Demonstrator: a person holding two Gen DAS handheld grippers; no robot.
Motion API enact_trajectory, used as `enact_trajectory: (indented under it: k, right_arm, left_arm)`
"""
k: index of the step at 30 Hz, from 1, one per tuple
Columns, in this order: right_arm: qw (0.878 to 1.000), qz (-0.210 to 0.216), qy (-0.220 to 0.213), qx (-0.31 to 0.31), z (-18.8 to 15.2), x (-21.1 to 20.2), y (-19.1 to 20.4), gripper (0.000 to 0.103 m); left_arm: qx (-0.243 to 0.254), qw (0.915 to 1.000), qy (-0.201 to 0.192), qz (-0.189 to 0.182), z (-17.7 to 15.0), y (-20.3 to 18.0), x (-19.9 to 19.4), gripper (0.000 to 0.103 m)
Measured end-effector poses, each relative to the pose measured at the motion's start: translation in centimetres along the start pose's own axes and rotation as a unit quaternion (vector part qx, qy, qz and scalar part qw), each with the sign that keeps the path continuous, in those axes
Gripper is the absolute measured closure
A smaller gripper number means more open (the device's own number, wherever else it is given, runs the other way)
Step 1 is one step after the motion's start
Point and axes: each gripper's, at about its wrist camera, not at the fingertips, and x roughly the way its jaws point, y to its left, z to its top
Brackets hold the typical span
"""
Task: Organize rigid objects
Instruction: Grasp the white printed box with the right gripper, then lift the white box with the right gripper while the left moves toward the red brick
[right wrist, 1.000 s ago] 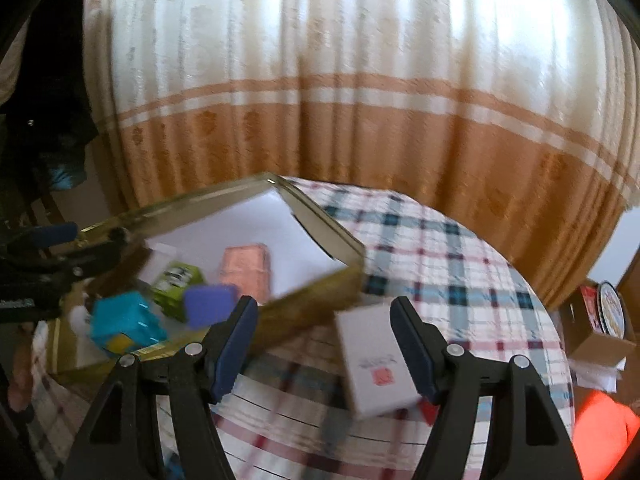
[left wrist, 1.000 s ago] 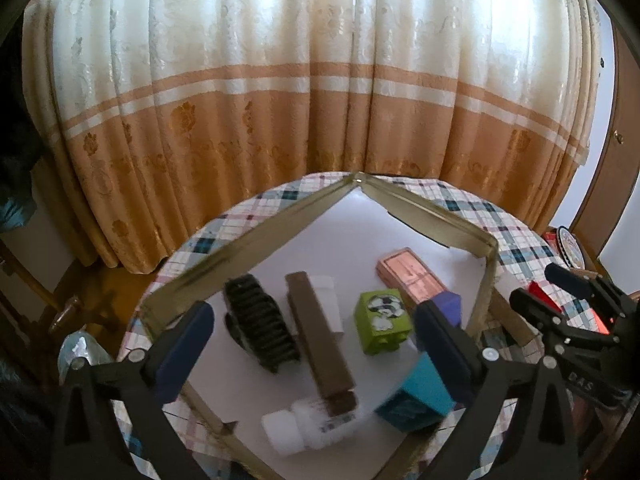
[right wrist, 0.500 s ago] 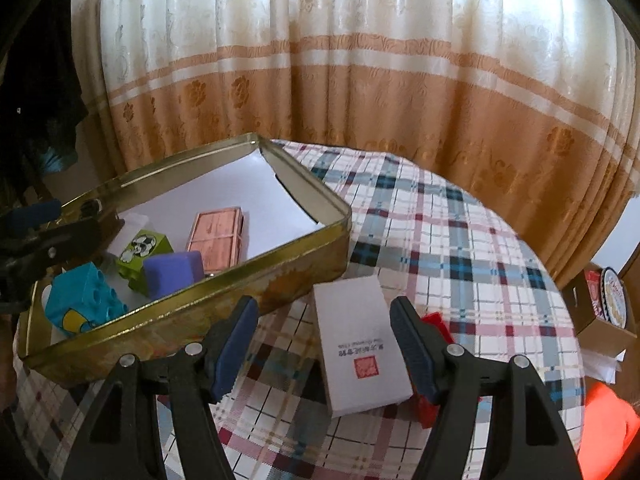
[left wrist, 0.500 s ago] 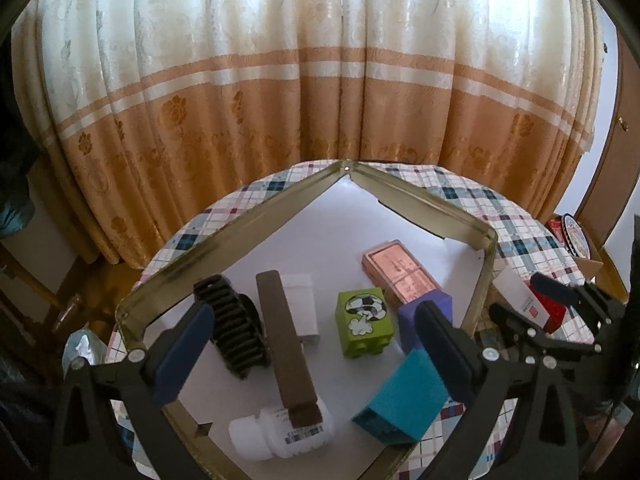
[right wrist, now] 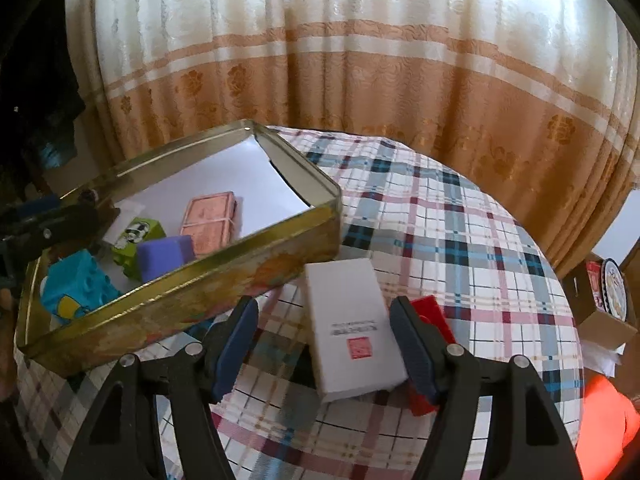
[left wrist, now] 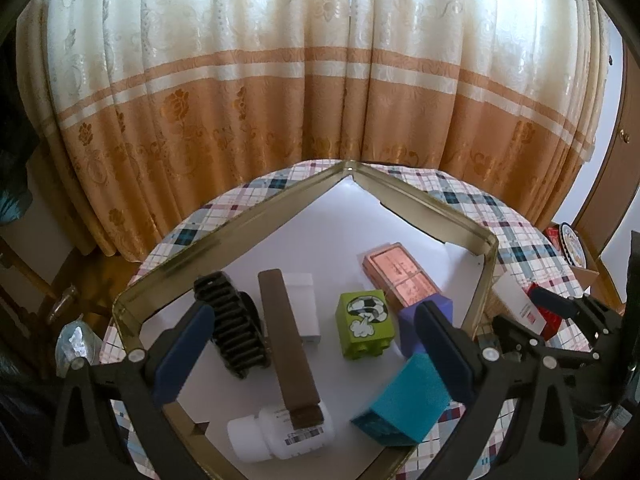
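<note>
Two grippers: both spread, pinching nothing; your left gripper [left wrist: 312, 344] hangs over the tin [left wrist: 168, 276], your right gripper [right wrist: 324, 344] straddles the white box [right wrist: 348, 320].
White box: on the cloth just outside the tin, skewed between your fingers.
Risk, grip: closing on it askew may twist or squirt it out.
Risk, neighbour: your right finger may catch the red box [right wrist: 434, 312] beside it.
Risk, tin: it is crowded near you; dropping in could knock the blocks.

Home, living or dining room. Floor-length cream and orange flowered curtain [left wrist: 320, 92] across the back, round counter [right wrist: 460, 240] under a plaid cloth, old gold biscuit tin [right wrist: 224, 280] holding toy blocks, wooden door [left wrist: 616, 184] at right.
</note>
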Motion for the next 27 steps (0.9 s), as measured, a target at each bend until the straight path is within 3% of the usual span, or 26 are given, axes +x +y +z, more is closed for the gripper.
enact_trajectory:
  k: [10,14,15,23,27]
  right_arm:
    - [0.999,0.016,0.030,-0.014,-0.1,1.0,1.0,0.036]
    - [0.999,0.008,0.037,-0.016,-0.1,1.8,1.4,0.060]
    - [0.999,0.008,0.036,-0.015,-0.2,1.8,1.4,0.060]
    - [0.999,0.012,-0.031,0.030,-1.1,-3.2,0.0,0.060]
    - [0.995,-0.013,-0.067,0.075,-2.8,-7.0,-2.3,0.060]
  left_arm:
    - [0.001,1.0000,0.002,0.001,-0.1,-0.1,0.1,0.001]
    - [0.003,1.0000,0.002,0.003,-0.2,-0.4,0.1,0.001]
    - [0.004,1.0000,0.002,0.003,-0.2,-0.4,0.0,0.001]
    - [0.025,0.9996,-0.001,-0.011,-0.4,-3.1,-0.5,0.001]
    - [0.045,0.9986,-0.005,-0.027,-0.6,-5.6,-1.0,0.001]
